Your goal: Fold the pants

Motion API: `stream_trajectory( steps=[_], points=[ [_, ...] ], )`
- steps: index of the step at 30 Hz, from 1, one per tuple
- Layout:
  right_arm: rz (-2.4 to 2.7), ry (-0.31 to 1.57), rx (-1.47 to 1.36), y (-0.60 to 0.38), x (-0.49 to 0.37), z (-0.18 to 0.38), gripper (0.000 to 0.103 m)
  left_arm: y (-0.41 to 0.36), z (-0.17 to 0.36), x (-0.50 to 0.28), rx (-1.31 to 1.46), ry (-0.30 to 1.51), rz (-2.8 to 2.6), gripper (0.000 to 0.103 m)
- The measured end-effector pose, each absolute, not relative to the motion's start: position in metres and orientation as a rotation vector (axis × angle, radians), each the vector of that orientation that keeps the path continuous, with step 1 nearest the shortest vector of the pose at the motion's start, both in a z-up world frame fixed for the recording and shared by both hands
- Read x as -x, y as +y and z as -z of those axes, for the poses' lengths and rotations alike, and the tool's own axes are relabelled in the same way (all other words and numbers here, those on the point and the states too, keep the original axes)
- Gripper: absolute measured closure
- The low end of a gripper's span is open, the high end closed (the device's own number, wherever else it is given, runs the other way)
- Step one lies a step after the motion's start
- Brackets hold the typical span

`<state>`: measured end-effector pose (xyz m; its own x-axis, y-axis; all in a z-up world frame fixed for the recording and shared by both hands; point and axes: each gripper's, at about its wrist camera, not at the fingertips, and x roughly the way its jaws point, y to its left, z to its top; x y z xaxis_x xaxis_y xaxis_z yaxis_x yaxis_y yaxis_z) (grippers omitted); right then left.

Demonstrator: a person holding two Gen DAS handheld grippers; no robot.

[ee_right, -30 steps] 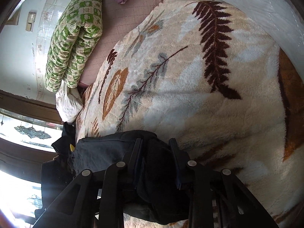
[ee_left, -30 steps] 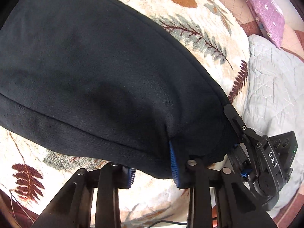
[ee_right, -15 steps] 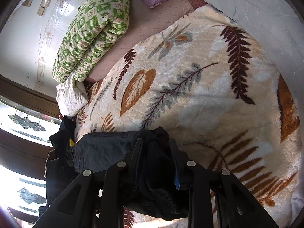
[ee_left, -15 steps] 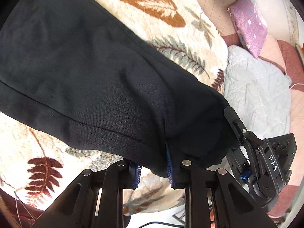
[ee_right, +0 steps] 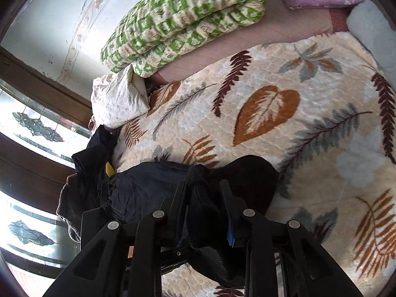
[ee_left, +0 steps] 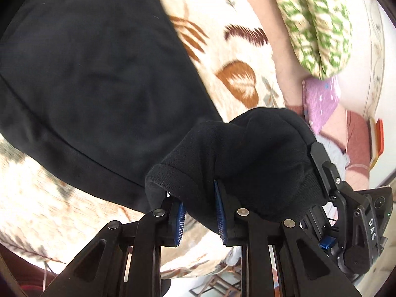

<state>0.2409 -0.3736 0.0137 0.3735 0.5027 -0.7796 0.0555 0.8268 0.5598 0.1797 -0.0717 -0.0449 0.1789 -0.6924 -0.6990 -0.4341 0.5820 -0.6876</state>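
You have carried both hems up and across the bed since a second ago, so the green-and-cream checked folded quilt (ee_left: pixel 319 22) now fills your left view's top. Your left gripper (ee_left: pixel 199 216) has its blue-padded fingers (ee_left: pixel 220 212) clamped narrow on the black soft cotton pants (ee_left: pixel 94 79). Your right gripper (ee_right: pixel 205 212) likewise pinches a bunched fold of them, above the cream fleece leaf-print blanket (ee_right: pixel 309 128).
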Motion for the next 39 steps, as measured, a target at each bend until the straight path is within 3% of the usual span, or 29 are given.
stream_trajectory(
  steps=[11, 15, 18, 20, 22, 30, 39],
  points=[
    [-0.417, 1.304, -0.538, -0.187, -0.281, 0.05, 0.073, 0.111, 0.089, -0.157, 1.234, 1.48, 0.174, 0.082],
    [-0.453, 1.383, -0.569, -0.145, -0.278, 0.076, 0.055, 0.143, 0.089, -0.148, 1.256, 1.48, 0.239, 0.082],
    [-0.477, 1.383, -0.557, -0.132, -0.272, 0.074, 0.053, 0.169, 0.076, -0.137, 1.212, 1.442, 0.208, 0.074],
    [-0.492, 1.343, -0.563, -0.136, -0.267, 0.061, 0.051, 0.195, 0.061, -0.126, 1.174, 1.386, 0.146, 0.041],
    [-0.496, 1.294, -0.61, -0.15, -0.26, 0.049, 0.048, 0.218, 0.045, -0.118, 1.124, 1.332, 0.086, 0.031],
    [-0.492, 1.133, -0.831, -0.237, -0.192, 0.025, 0.033, 0.273, -0.004, -0.109, 0.982, 1.248, 0.111, 0.021],
    [-0.491, 1.14, -1.2, -0.281, -0.128, 0.089, 0.029, 0.183, 0.004, -0.132, 0.888, 1.295, 0.188, 0.02]
  ],
)
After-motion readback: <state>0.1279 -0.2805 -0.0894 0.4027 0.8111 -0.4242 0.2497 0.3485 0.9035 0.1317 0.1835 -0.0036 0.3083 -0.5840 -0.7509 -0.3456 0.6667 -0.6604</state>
